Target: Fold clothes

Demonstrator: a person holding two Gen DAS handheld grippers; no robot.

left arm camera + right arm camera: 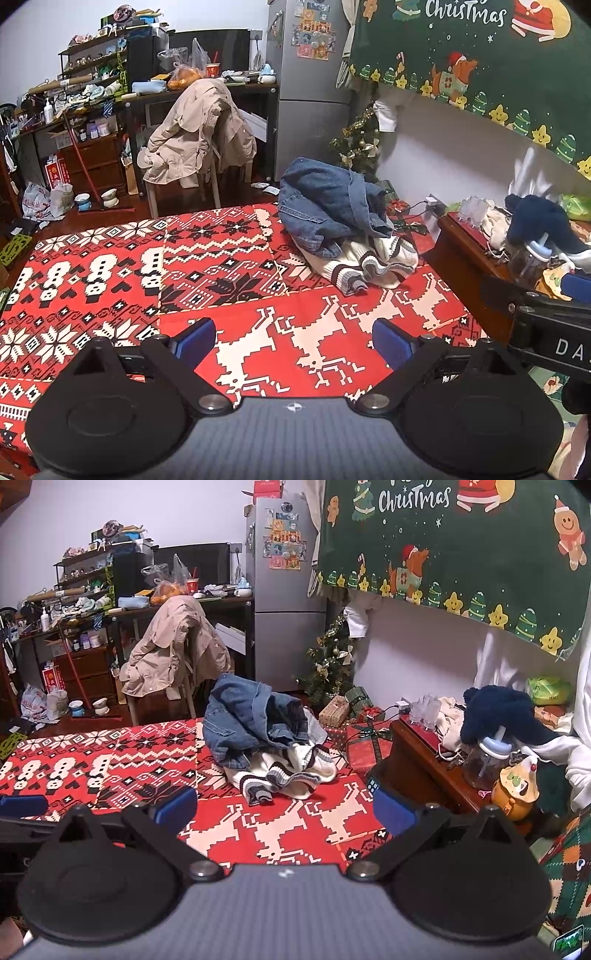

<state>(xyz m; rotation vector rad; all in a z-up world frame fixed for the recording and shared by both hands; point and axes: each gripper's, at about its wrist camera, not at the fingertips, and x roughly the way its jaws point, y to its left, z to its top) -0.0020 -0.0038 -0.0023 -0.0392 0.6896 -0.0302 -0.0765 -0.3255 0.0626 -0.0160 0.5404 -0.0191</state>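
Note:
A crumpled blue denim jacket lies heaped on a cream sweater with dark stripes, at the far right of the red patterned cloth. My left gripper hovers open over the near part of the cloth, well short of the pile, nothing between its blue pads. My right gripper is open too, empty, just short of the sweater's hem. Part of the right gripper shows at the right edge of the left wrist view.
A chair draped with a beige coat stands beyond the cloth's far edge. A dark wooden side table with clutter sits to the right. Wrapped gifts, a small Christmas tree and a fridge stand behind the pile.

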